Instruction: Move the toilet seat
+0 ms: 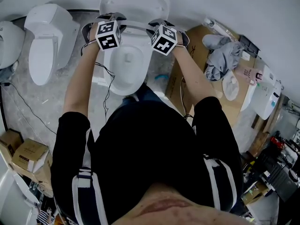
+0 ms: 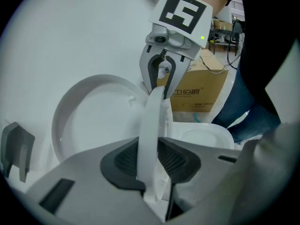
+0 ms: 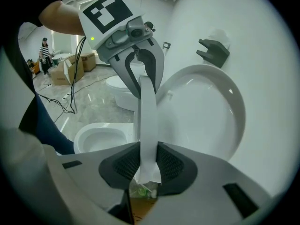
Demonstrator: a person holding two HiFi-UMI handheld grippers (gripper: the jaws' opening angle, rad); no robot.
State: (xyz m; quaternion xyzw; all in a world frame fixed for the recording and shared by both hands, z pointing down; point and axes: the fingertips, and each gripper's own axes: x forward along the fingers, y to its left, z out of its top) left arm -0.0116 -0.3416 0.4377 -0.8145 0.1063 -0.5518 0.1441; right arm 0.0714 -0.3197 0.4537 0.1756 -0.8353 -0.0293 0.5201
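The white toilet seat (image 1: 136, 26) is a thin ring lifted off the bowl (image 1: 125, 67) and standing on edge in front of the raised lid (image 1: 136, 1). My left gripper (image 1: 108, 18) grips the ring's left side and my right gripper (image 1: 165, 24) its right side. In the left gripper view the seat (image 2: 152, 121) runs between my ribbed pads (image 2: 126, 161), which press on it, and the right gripper (image 2: 161, 81) holds its far end. In the right gripper view the seat (image 3: 148, 116) is pinched between both pads (image 3: 171, 165); the left gripper (image 3: 140, 83) shows beyond.
Another white toilet (image 1: 47, 41) stands to the left, and a third is at the left edge. A flattened cardboard box (image 1: 187, 78) with grey clothes (image 1: 222, 55) lies to the right. Cartons (image 1: 28, 156) sit at lower left. A cable (image 1: 26, 107) crosses the floor. A grey bracket (image 3: 213, 53) is on the wall.
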